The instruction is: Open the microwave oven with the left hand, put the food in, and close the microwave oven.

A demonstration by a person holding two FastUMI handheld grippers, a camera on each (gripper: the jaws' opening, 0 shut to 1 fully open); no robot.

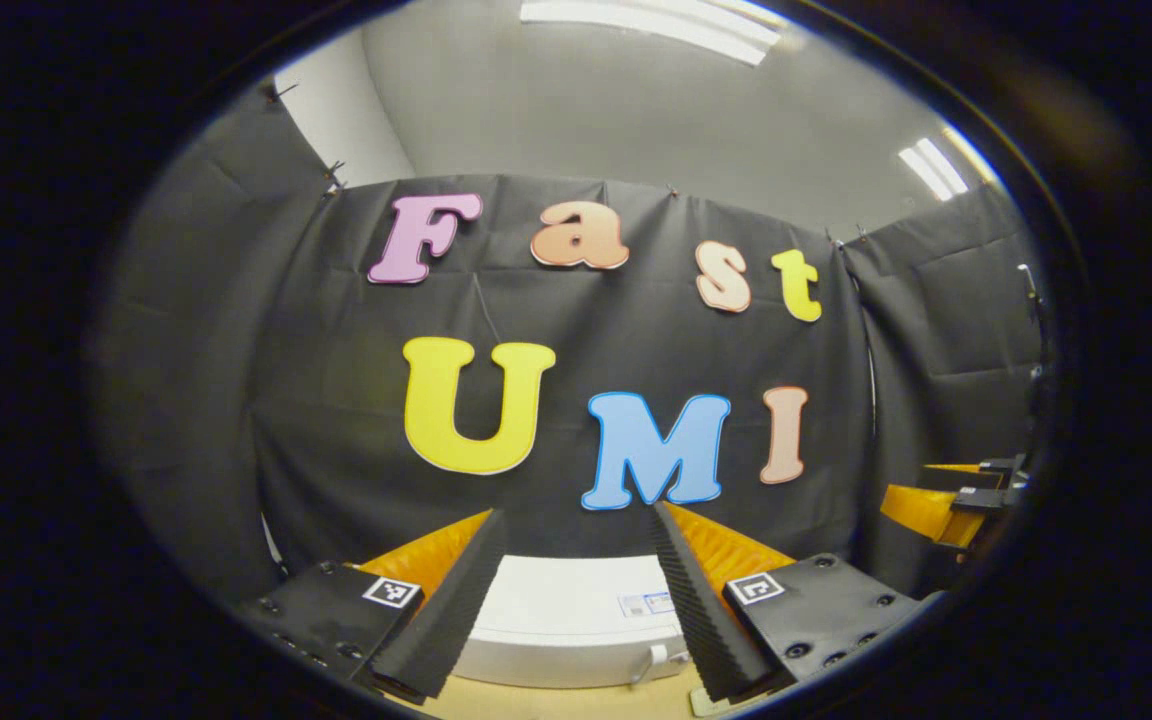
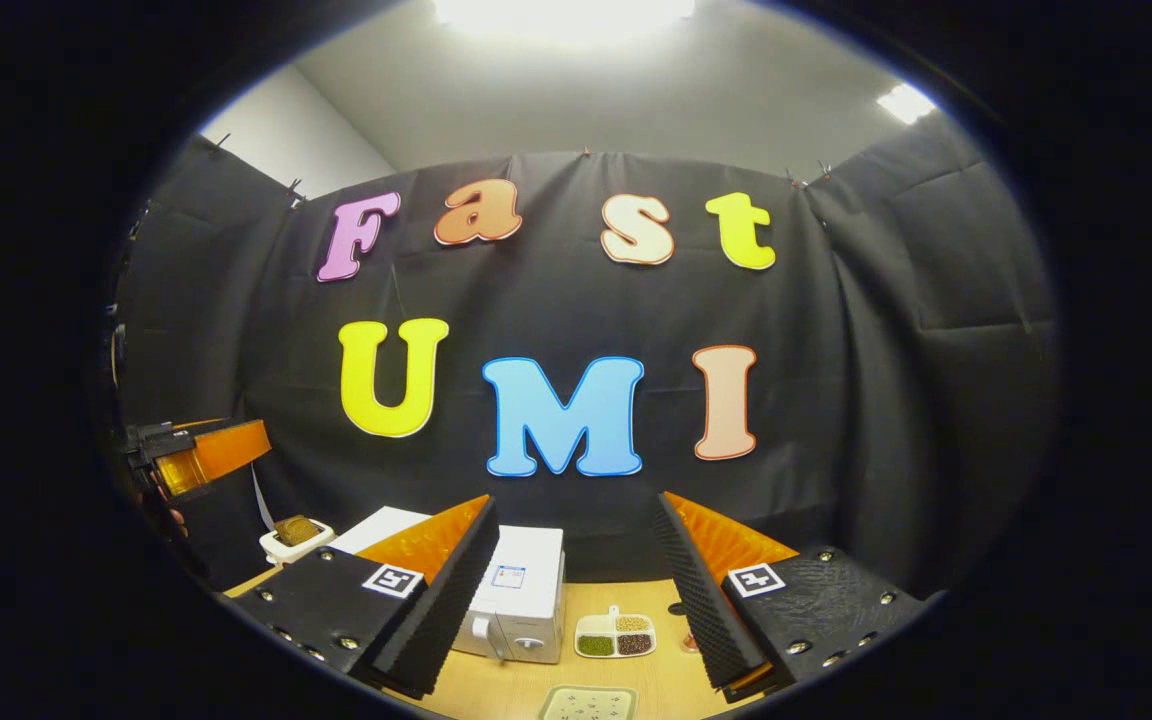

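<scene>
Landmark = microwave oven [image 1: 576, 620], white box on the wooden table [image 1: 556, 705].

Left gripper [image 1: 576, 590] rides above and in front of the oven w/ fingers spread wide, nothing between them. In the left gripper view the oven top sits dead centre in the gap, so this gripper is lined up on it and looks the nearer of the two. A small white handle-like bit shows at the oven's front edge, toward the right finger; can't tell for sure it's the door pull. Door looks closed, judged from the front edge only.

Right gripper [image 2: 576, 590] also wide open, empty. In the right gripper view the oven [image 2: 521, 600] lies ahead and to the left, partly behind the left finger; long axis seems to run away from the camera, front face w/ a knob toward us. The food: a divided dish [image 2: 615, 635] w/ green, brown and tan portions, just beside the oven on its right, on the table, untouched. A second flat plate [image 2: 588, 703] lies nearer the camera than the dish.

Judgement: task not started. Next move = left gripper drops down and fwd to the oven's front edge; right gripper is better placed for the dish.
</scene>
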